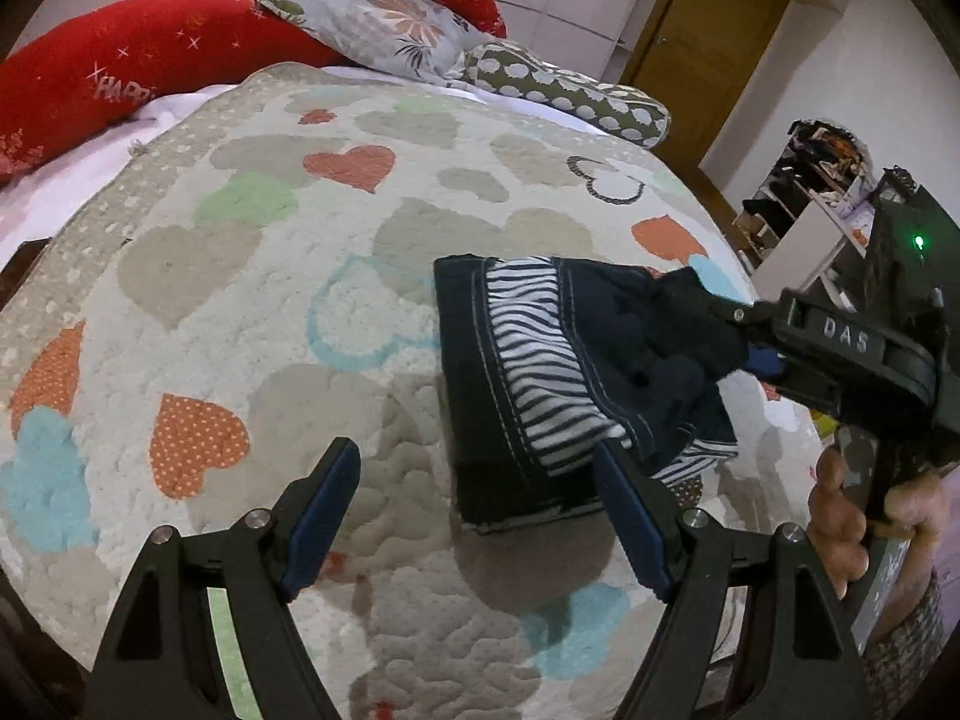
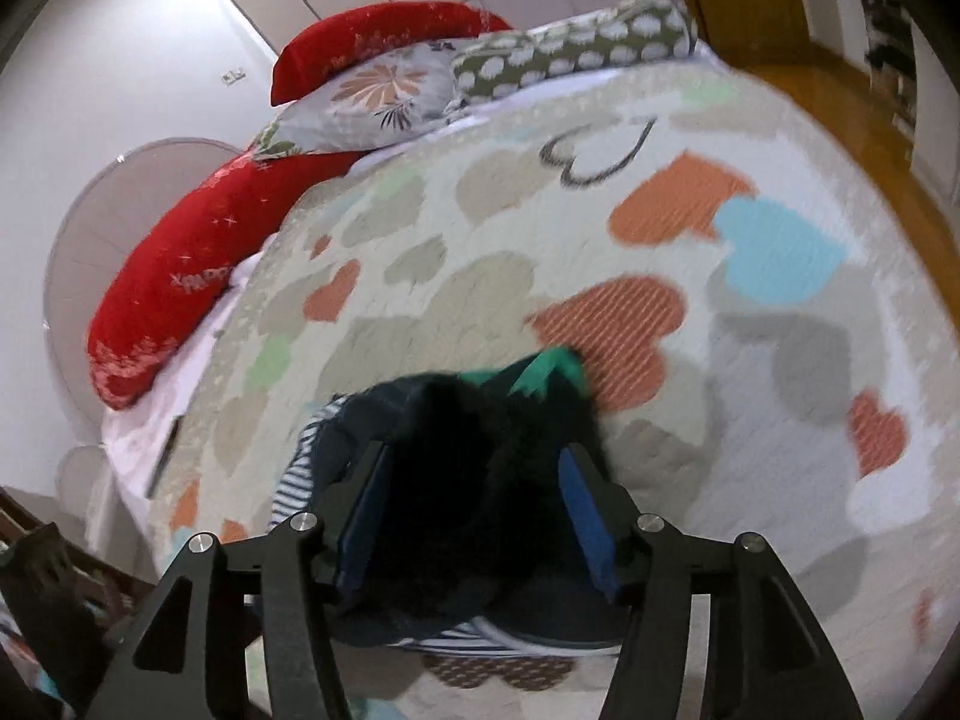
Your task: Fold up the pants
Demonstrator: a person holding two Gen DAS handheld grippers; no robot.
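Observation:
Dark navy pants (image 1: 540, 372) with a white-striped panel lie folded into a compact bundle on the heart-patterned quilt (image 1: 270, 300). My left gripper (image 1: 480, 510) is open and empty, just in front of the bundle's near edge. My right gripper (image 1: 741, 324) comes in from the right and its tips press into the bundle's bunched right end. In the right wrist view the right gripper (image 2: 474, 480) has its blue pads (image 2: 579, 498) on either side of the dark fabric (image 2: 456, 468); the jaws stand fairly wide, so I cannot tell whether they clamp it.
Red pillows (image 1: 120, 72), a floral pillow (image 1: 384, 24) and a spotted bolster (image 1: 570, 90) lie at the head of the bed. A wooden door (image 1: 708, 48) and a cluttered shelf (image 1: 810, 180) stand to the right, beyond the bed's edge.

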